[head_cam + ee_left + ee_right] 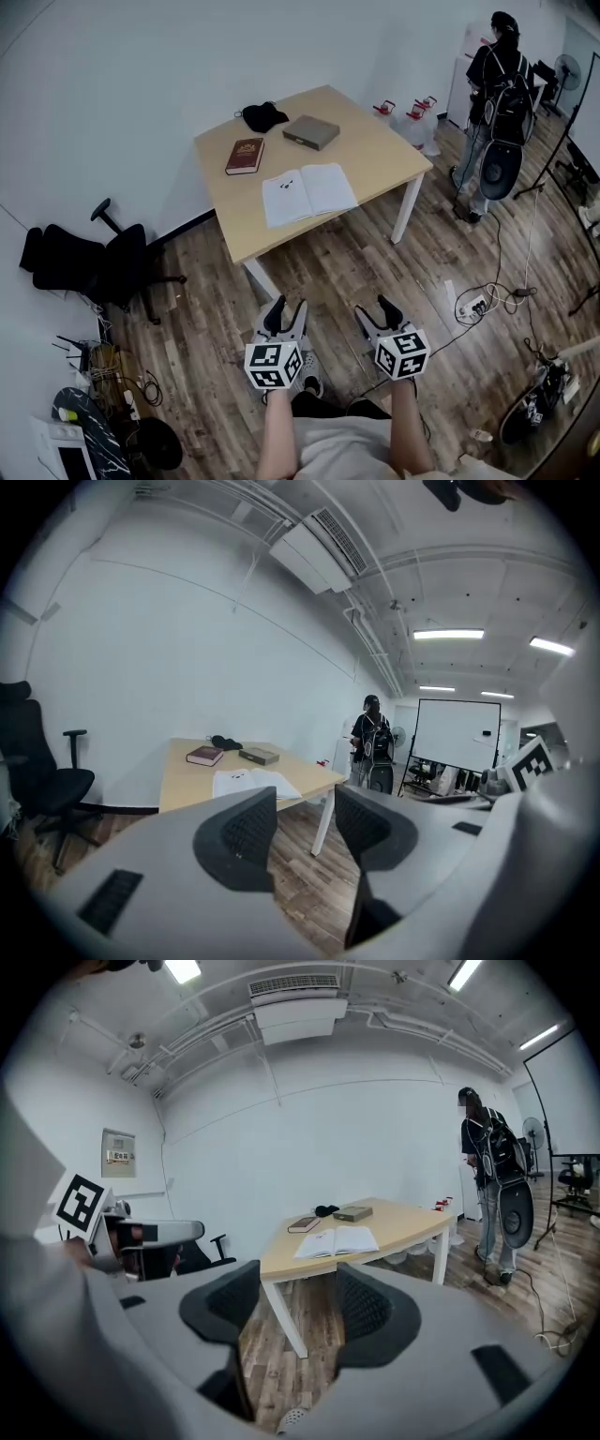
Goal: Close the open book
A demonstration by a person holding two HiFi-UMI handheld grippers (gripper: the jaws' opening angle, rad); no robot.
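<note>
The person holds both grippers out in front of the body, side by side, near each other but not touching, and angled slightly toward each other. The left gripper (286, 311) points forward and a little downward, its jaws wide apart and empty. The right gripper (373, 311) has the same pose, its jaws also spread and gripping nothing. The bare left forearm (279, 433) and right forearm (409, 427) reach forward from the torso.

White walls (141, 75), wood-plank floor (347, 272). Pale wooden table (375, 150) on white legs near the wall, black office chair (103, 267) at its left. Overhead, lit strip lights (448, 634) and an air conditioner (295, 1016); whiteboard (457, 733) beyond.
</note>
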